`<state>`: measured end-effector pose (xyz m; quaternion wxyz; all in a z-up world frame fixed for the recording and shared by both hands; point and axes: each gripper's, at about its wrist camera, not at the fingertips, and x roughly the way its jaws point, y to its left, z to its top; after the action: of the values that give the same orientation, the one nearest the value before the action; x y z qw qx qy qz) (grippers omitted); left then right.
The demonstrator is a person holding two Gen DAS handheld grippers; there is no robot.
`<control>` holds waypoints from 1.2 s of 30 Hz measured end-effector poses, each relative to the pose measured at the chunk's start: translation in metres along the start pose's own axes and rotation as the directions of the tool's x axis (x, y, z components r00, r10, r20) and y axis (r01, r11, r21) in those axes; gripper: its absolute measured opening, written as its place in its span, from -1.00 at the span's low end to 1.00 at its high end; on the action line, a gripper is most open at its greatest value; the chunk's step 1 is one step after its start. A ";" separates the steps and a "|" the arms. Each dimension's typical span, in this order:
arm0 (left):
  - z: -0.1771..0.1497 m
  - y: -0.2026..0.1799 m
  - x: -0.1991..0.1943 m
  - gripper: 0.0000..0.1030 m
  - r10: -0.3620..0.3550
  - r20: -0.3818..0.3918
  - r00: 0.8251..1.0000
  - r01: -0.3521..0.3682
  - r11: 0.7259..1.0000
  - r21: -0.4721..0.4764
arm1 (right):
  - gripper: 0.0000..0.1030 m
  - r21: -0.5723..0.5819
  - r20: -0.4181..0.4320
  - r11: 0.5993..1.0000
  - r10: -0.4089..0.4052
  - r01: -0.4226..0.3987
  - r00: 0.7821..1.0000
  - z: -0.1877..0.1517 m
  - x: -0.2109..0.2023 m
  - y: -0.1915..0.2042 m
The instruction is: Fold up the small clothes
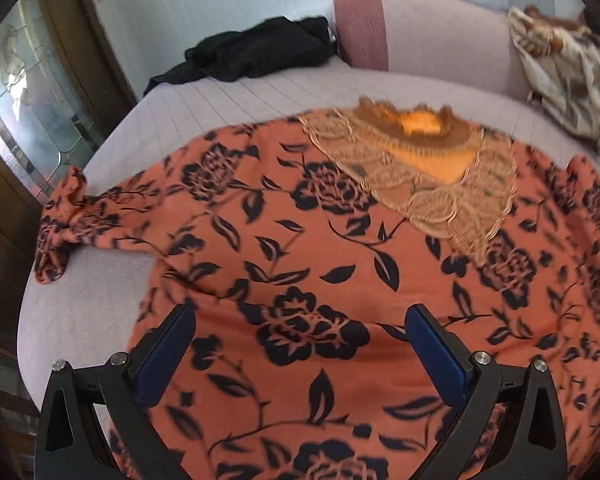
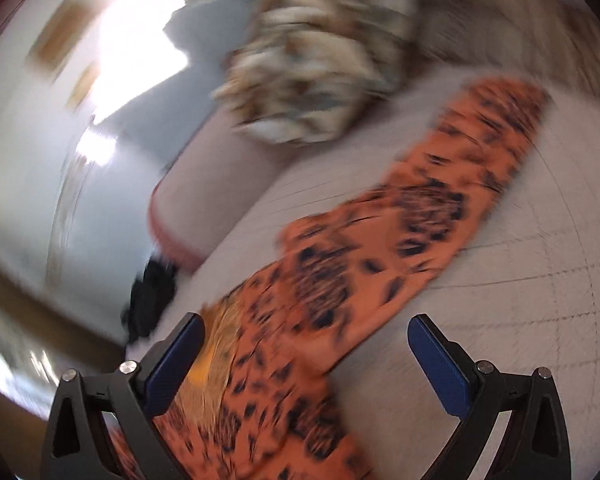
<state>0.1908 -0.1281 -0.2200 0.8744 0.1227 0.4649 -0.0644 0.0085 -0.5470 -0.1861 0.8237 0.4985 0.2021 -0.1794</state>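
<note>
An orange top with a black flower print (image 1: pixel 300 248) lies spread flat on the lilac bedspread (image 1: pixel 220 100). Its beige lace collar (image 1: pixel 420 176) points to the far side. One sleeve (image 1: pixel 72 224) lies out to the left. My left gripper (image 1: pixel 300 316) is open and empty, hovering over the middle of the top. In the blurred right wrist view the other sleeve (image 2: pixel 440 208) stretches away to the upper right. My right gripper (image 2: pixel 306 326) is open and empty above where that sleeve joins the body.
A black garment (image 1: pixel 256 48) lies bunched at the far left of the bed, also showing in the right wrist view (image 2: pixel 152 296). A pink bolster (image 1: pixel 420 28) runs along the far edge. A beige patterned cloth (image 1: pixel 572 76) is heaped at the far right. A wooden door (image 1: pixel 40 120) stands left.
</note>
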 end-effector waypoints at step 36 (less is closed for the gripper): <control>0.020 0.079 -0.014 1.00 0.222 0.114 0.968 -0.197 0.961 -0.195 | -0.87 -0.260 0.229 0.929 0.323 -0.262 0.918 0.068 -0.035 0.130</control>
<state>0.2170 -0.0577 -0.1850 0.9133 0.0859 0.3930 0.0633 0.0539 -0.5468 -0.0420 0.9119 0.3981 0.0305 -0.0953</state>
